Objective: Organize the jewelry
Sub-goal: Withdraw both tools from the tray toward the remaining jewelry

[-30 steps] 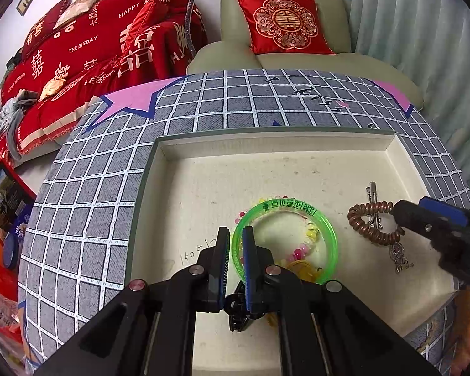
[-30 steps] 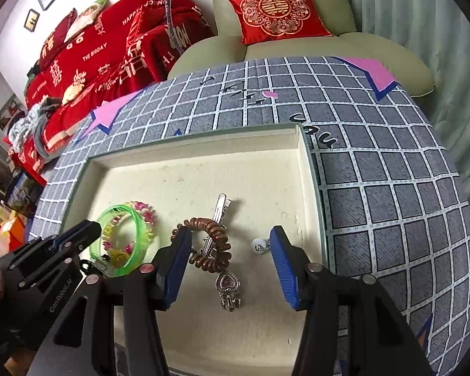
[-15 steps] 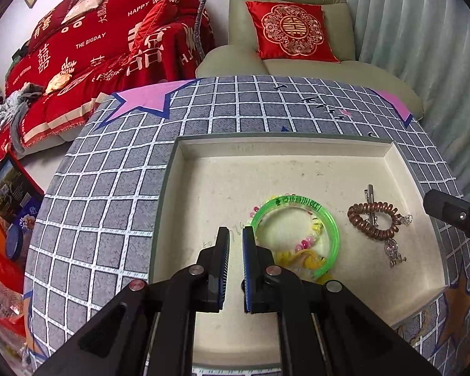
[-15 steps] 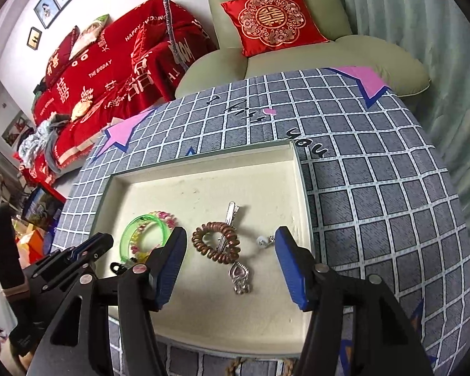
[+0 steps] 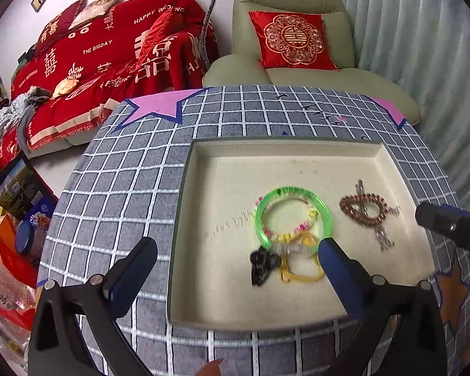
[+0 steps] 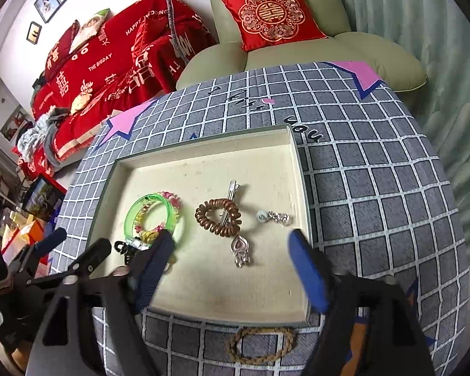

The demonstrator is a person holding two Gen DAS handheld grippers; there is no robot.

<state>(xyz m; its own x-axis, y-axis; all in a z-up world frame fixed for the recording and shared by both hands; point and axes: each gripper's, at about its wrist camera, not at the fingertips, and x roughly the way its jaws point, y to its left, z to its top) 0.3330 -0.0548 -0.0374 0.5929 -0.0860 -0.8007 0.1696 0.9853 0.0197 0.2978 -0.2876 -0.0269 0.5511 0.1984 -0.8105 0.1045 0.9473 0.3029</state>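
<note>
A cream tray [image 5: 266, 169] on the checked tablecloth holds a green bangle [image 5: 293, 216] around a beaded bracelet, a black hair clip [image 5: 261, 263], a yellow band [image 5: 297, 271] and a brown spiral hair tie [image 5: 362, 210]. My left gripper [image 5: 236, 247] hovers over the tray's near left, jaws opening wide, with nothing between them. In the right wrist view the tray [image 6: 203, 169] also shows a silver pendant [image 6: 241, 249] and a small earring [image 6: 274, 216]. My right gripper [image 6: 232, 238] hangs above the pendant, jaws opening, touching nothing.
A braided brown bracelet [image 6: 261, 344] lies on the cloth just in front of the tray. A green armchair with a red cushion [image 5: 293, 40] stands behind the table, a red-covered sofa [image 5: 109, 56] at the back left. Bags and boxes crowd the floor on the left.
The left gripper went from shut to wide open, and the right jaws spread wider. Both grippers drew back and up from the tray. The black clip now lies uncovered beside the bangle.
</note>
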